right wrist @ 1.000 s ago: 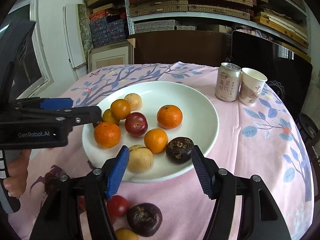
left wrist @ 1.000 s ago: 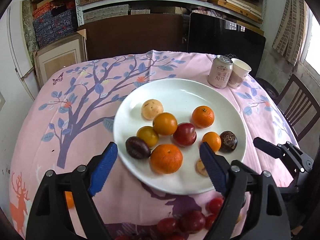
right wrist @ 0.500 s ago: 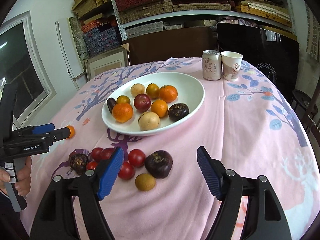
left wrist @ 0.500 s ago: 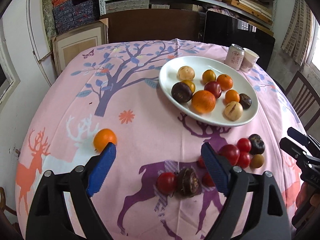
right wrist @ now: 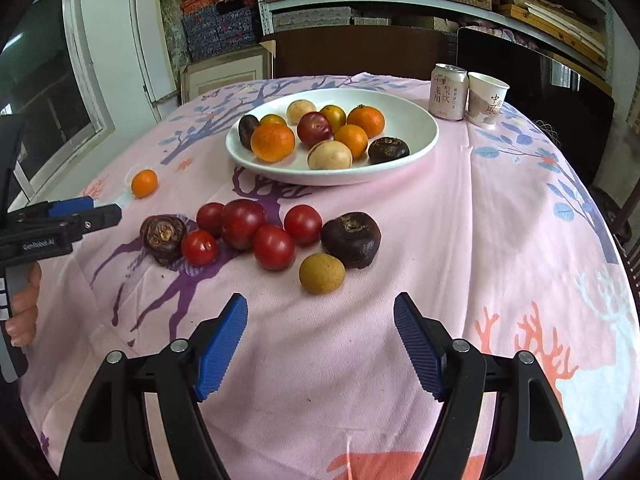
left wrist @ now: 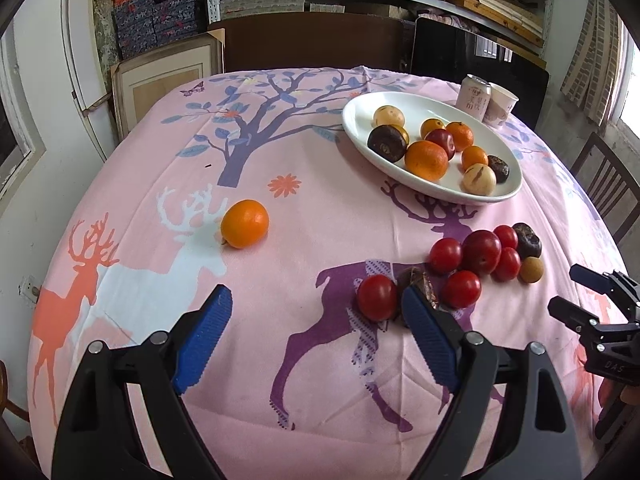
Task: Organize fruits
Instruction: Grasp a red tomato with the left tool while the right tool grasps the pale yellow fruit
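A white plate holds several oranges, dark fruits, pale fruits and a red plum. A loose orange lies alone on the cloth to the left. A cluster of red tomatoes, two dark brown fruits and a small tan fruit lies in front of the plate. My left gripper is open and empty, above the cloth just left of the cluster. My right gripper is open and empty, just short of the tan fruit.
A drink can and a paper cup stand behind the plate. The table carries a pink cloth with tree and deer prints. A wooden chair stands to the right. Shelves with boxes line the back wall.
Both grippers have pulled back and away from the plate toward the near table edge. The loose fruits in front of the plate have come into view. Both stay open.
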